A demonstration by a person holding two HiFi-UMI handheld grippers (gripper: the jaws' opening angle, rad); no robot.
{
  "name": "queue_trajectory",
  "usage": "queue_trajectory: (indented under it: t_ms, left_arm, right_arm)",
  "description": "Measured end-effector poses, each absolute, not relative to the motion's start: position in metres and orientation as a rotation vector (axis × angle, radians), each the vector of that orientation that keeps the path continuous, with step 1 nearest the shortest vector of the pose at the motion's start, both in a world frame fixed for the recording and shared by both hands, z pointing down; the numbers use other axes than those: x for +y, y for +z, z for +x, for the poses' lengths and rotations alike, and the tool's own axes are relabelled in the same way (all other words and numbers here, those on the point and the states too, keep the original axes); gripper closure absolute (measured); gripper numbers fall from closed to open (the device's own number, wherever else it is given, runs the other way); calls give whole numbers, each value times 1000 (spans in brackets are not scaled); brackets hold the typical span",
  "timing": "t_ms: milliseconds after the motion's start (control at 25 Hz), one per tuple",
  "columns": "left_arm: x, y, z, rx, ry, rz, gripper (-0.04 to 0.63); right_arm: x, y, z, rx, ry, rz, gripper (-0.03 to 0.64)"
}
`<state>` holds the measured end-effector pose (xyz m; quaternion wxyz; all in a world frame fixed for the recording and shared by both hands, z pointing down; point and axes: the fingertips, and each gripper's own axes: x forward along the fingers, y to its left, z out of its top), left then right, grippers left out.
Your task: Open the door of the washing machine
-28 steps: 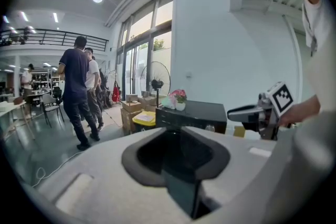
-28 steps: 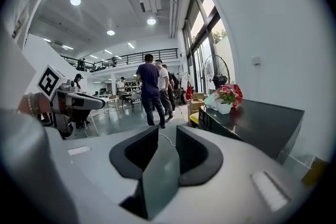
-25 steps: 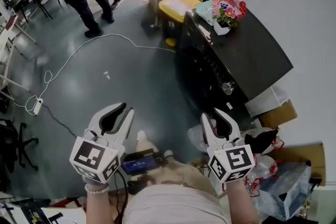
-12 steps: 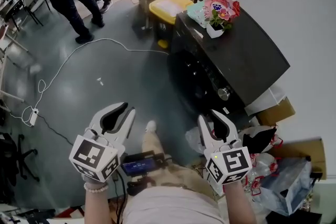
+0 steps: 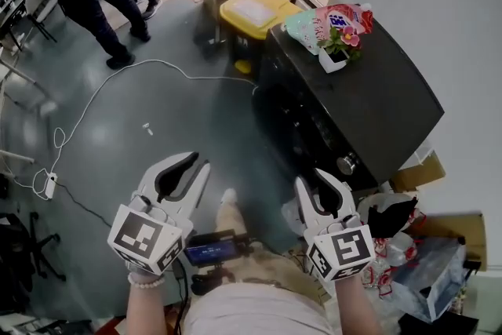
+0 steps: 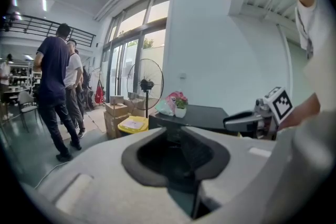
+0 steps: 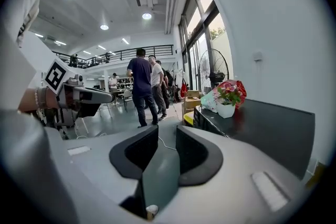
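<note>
1. The left tool (image 5: 199, 160) is released, its jaws apart with nothing between them, and hangs over the grey floor (image 5: 180, 114).
2. The right tool (image 5: 312, 178) is also released and empty, near the front corner of the washing machine (image 5: 376, 98).
3. The black washing machine stands on the floor ahead of both tools. The door (image 5: 298, 125) on its front face looks closed, and neither tool touches it.
4. A potted plant (image 5: 339, 51) and a pink bag (image 5: 321, 20) sit at the far corner of the machine's top.
5. A yellow-lidded bin (image 5: 255, 12) stands just beyond the machine.
</note>
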<state>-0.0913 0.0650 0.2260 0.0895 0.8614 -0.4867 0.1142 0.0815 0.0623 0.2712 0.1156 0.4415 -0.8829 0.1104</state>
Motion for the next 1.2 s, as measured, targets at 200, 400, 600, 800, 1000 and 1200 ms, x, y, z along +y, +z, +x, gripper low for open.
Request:
queue_trajectory:
  t_ms: [200,400,600,800,1000,1200]
  left_arm:
    - [23,230,-110,-1417,345,2571,517]
    - [-17,235,-124,-1358,332,2598,515]
    - [-54,247,-129,-1265,344,2634,509]
    - [-85,261,-136,-1203,365,2646,509]
    - [-110,274,-140,-1148,369,2644,506]
    - [-122,288,-137,-1084,388,2659,505]
  right_arm:
    - [27,277,60,-2567,355,1314,523]
    - [-9,280,46,-2533,370,1363,523]
    - [-39,284,41,-2481,396,1439,523]
    - [-63,292,32,-2439,405,1477,523]
    - [-82,300,23,-2403,406,1502,523]
    - [-95,306,21,-2381,402,1526,523]
